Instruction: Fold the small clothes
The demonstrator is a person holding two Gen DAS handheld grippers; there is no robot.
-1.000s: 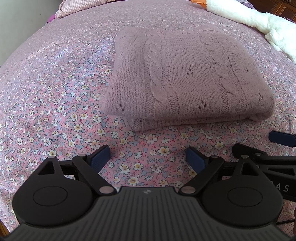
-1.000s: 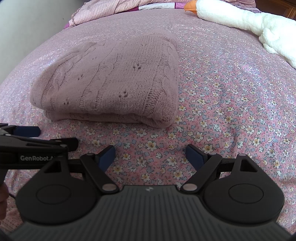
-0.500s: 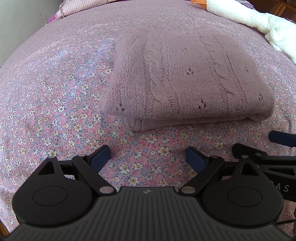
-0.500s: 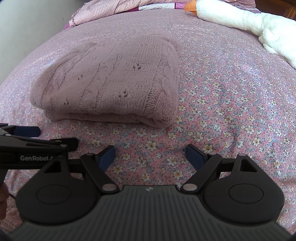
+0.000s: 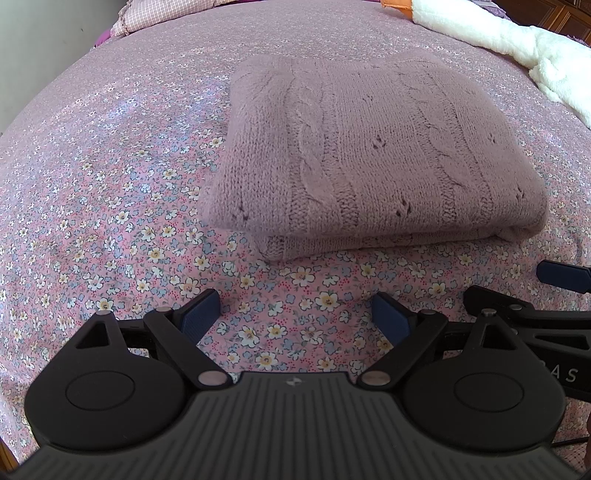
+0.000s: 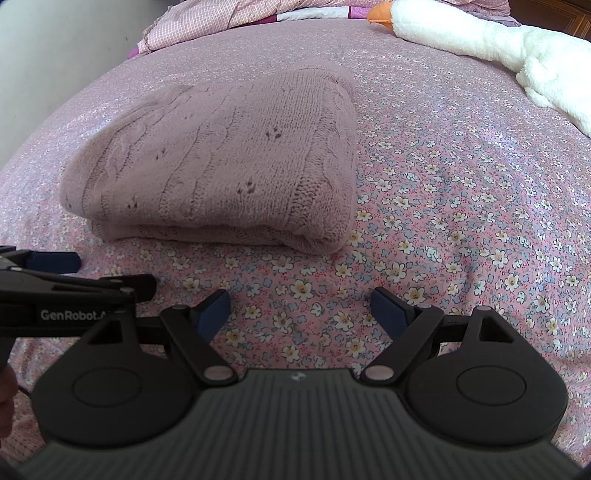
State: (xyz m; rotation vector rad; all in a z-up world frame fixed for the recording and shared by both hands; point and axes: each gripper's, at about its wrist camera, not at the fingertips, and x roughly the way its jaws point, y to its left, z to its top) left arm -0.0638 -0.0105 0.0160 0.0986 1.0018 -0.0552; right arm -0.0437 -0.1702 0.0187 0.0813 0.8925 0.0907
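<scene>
A mauve cable-knit sweater (image 5: 369, 155) lies folded into a thick rectangle on the floral bedspread (image 5: 92, 192); the right wrist view shows the same sweater (image 6: 221, 166) left of centre. My left gripper (image 5: 295, 317) hovers open over the bedspread just short of the sweater's near edge, nothing between its blue pads. My right gripper (image 6: 299, 312) is open too, a little in front of the sweater's near right corner. Each gripper shows at the edge of the other's view: the right gripper (image 5: 524, 291) beside the left, the left gripper (image 6: 70, 277) beside the right.
A white plush goose (image 6: 480, 40) with an orange beak lies along the far right of the bed. Pink checked bedding (image 6: 229, 18) is bunched at the far edge. A pale wall (image 6: 44, 48) rises at the left. Bare bedspread (image 6: 461, 184) stretches to the sweater's right.
</scene>
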